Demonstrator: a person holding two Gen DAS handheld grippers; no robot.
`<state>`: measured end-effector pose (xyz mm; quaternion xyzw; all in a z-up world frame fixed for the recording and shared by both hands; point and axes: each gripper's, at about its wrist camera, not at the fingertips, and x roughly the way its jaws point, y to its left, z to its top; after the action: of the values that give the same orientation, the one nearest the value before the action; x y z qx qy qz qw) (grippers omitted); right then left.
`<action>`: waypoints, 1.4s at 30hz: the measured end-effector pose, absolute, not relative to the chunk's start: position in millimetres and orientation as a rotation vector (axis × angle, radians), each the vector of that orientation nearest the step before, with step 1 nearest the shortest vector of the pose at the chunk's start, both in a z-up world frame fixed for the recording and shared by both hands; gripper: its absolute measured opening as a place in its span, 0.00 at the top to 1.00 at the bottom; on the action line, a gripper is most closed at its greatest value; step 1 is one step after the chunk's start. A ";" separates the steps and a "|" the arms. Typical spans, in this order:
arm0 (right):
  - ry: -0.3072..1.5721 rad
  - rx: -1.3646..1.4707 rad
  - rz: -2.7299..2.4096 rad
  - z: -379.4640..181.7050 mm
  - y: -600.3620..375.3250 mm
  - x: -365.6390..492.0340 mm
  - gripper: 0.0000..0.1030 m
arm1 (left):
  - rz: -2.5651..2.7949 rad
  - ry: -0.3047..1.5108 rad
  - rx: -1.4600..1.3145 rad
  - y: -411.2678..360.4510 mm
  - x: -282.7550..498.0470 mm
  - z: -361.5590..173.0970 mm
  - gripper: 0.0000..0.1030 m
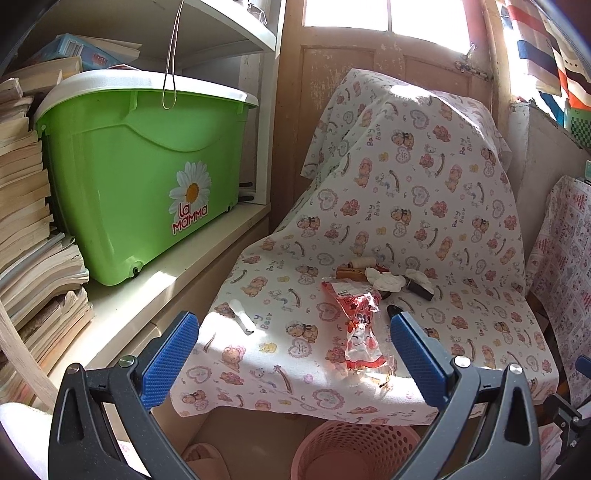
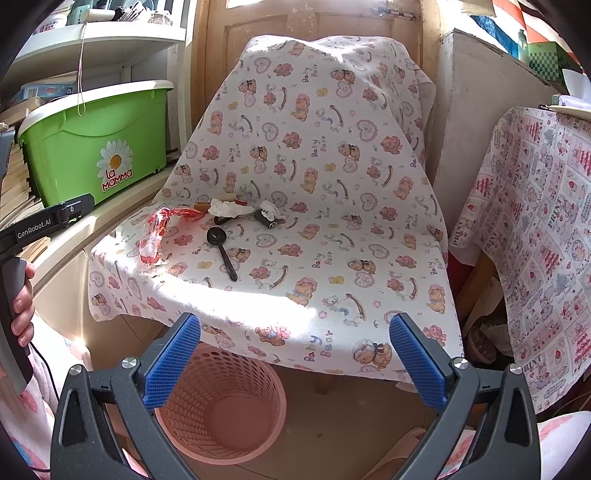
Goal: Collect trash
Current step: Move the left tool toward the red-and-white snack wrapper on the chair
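Chair: draped in a white cloth point(image 2: 314, 147) printed with bears and hearts, covering back and seat.
Door: worn wooden door point(image 1: 369, 74) behind the chair, with bright glass panes point(image 1: 384, 13) at its top.
Light: sunlight falls in patches on the cloth's front edge and top corner.
Shelving: white shelf unit point(image 1: 221, 22) at the left, holding a green lidded bin point(image 1: 147, 170) with a daisy label; stacked books point(image 1: 26, 206) beside it.
Right side: a pink patchwork-print cloth point(image 2: 535, 229) hangs over furniture.
Floor: tan, under the chair's front edge.
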<state>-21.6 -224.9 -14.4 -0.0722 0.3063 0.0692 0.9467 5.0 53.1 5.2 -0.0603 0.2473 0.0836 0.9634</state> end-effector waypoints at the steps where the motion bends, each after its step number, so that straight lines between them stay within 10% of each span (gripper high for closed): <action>1: 0.621 -0.152 0.140 -14.2 -224.4 -22.0 0.00 | 0.167 0.501 -0.122 53.7 4.9 5.1 0.01; 42: 0.633 -0.164 0.143 -17.7 -220.6 -20.9 0.00 | 0.176 0.510 -0.090 46.3 6.6 1.7 0.01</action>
<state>-20.9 -220.6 -17.7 -0.0803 0.3106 0.0703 0.9445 6.6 46.4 1.7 -0.0446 0.2517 0.0871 0.9629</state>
